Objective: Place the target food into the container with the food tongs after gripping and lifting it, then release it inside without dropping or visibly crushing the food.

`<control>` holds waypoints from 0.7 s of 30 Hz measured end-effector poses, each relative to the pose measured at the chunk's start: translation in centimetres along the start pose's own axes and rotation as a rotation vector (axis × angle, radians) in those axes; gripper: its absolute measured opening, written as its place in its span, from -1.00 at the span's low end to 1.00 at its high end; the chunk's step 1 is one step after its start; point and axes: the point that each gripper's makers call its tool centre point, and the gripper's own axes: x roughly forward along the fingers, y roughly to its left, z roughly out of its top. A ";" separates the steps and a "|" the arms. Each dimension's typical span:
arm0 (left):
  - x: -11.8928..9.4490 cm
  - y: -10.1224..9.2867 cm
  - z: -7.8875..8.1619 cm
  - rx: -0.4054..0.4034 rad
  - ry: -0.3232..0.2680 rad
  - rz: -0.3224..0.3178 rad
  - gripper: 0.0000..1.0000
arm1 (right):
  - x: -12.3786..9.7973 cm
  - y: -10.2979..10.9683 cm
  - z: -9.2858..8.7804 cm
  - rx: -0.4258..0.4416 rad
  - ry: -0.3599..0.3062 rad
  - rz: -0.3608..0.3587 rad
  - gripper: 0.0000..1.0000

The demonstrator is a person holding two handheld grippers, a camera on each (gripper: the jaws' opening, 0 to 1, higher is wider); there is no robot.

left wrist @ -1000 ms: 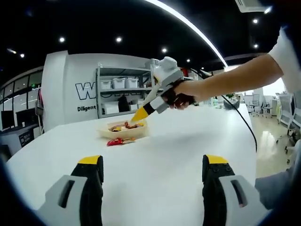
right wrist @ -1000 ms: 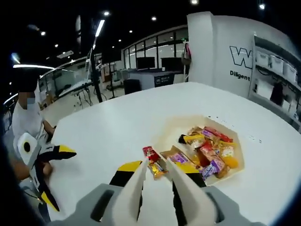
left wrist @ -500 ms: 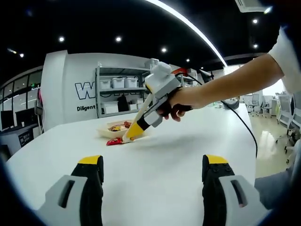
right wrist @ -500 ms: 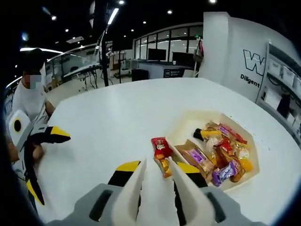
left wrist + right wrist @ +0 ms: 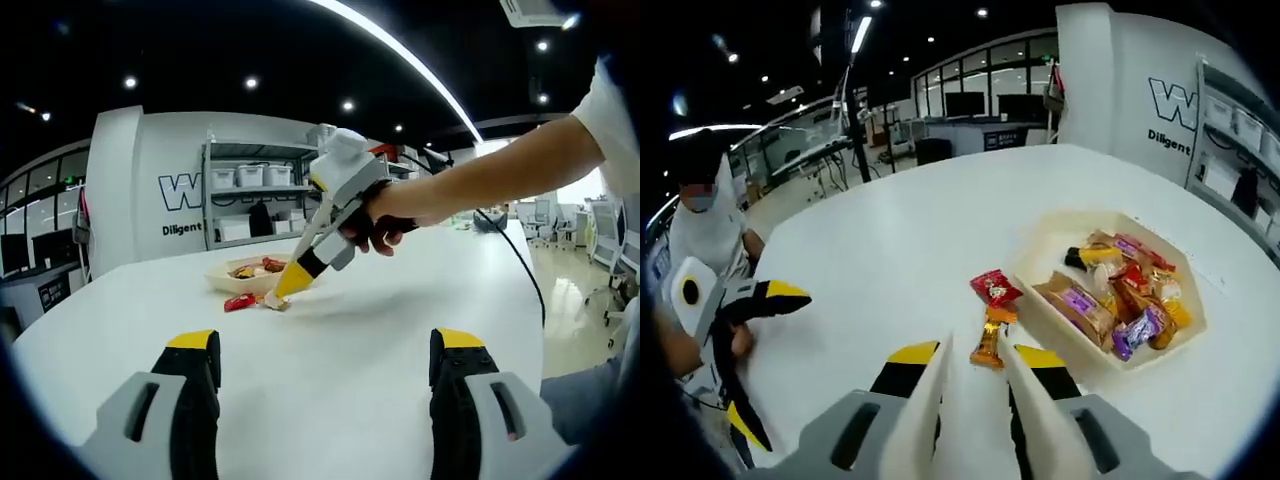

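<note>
A cream tray (image 5: pixel 1055 232) holds several wrapped snacks (image 5: pixel 1120 295). Just outside its near corner, on the white table, lie a red packet (image 5: pixel 995 288) and an orange snack bar (image 5: pixel 988 343). My right gripper (image 5: pixel 976 355) is shut on white food tongs (image 5: pixel 932 395), whose two blades stand slightly apart on either side of the bar's near end. In the left gripper view, a hand holds the right gripper (image 5: pixel 288 283) low over the bar (image 5: pixel 276 302), beside the tray (image 5: pixel 235 285). My left gripper (image 5: pixel 325 345) is open, with nothing between its jaws.
A person at the table's left holds the left gripper (image 5: pixel 745 305) just off the table edge. Bare white table (image 5: pixel 380 330) lies between the two grippers. Shelving with bins (image 5: pixel 255 195) stands behind the table.
The right gripper has come down from above the tray to the loose packets on the table, and the tongs now straddle the orange bar. The left gripper has stayed still.
</note>
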 end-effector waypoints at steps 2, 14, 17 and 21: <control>0.0 -0.1 0.1 0.000 -0.002 -0.001 0.70 | -0.6 0.7 -0.5 -0.003 0.010 0.005 -0.61; -0.1 -0.3 0.0 0.000 0.005 -0.001 0.70 | -1.8 0.5 -0.2 -0.013 -0.015 -0.040 -0.57; -0.1 -0.3 0.0 0.001 0.006 0.000 0.69 | -0.6 -0.2 -0.6 -0.032 0.009 -0.050 -0.56; -0.1 -0.2 0.0 0.000 0.005 0.001 0.69 | 0.4 -0.8 -1.0 -0.035 0.028 -0.054 -0.56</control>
